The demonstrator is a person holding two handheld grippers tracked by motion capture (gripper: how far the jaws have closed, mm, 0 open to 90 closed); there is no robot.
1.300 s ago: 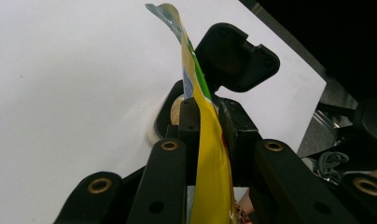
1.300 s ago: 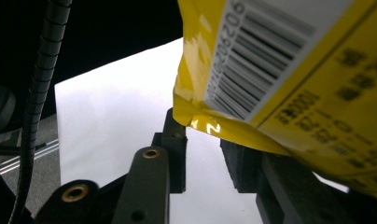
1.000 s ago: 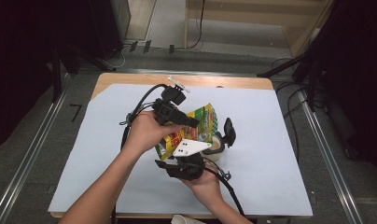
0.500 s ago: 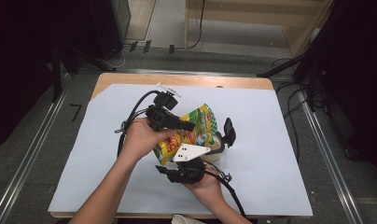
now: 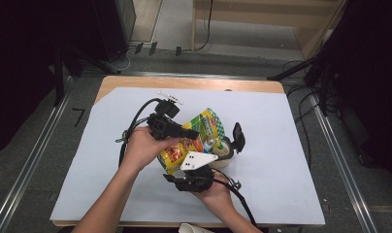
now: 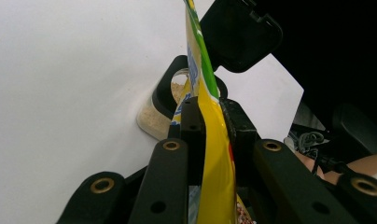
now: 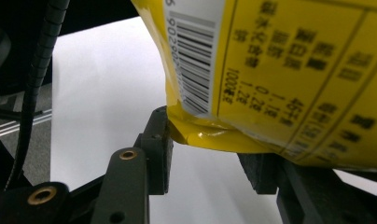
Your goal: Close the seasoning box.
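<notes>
In the middle of the white surface (image 5: 291, 160), a yellow snack bag (image 5: 194, 138) is held up over a clear jar (image 6: 165, 109) with crumbs inside. The jar's black lid (image 5: 238, 137) is flipped open. The left gripper (image 5: 169, 127) has its jaws squeezed tight on the bag's thin edge. The right gripper (image 5: 194, 177) is just under the bag's bottom corner. Its jaws have just been opening, and now they stand apart with the corner between them, not pinching it.

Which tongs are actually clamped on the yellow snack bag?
The left tongs: their pads pinch the yellow snack bag flat. The right tongs stand apart, jaws just opening, with the bag's corner between them.
</notes>
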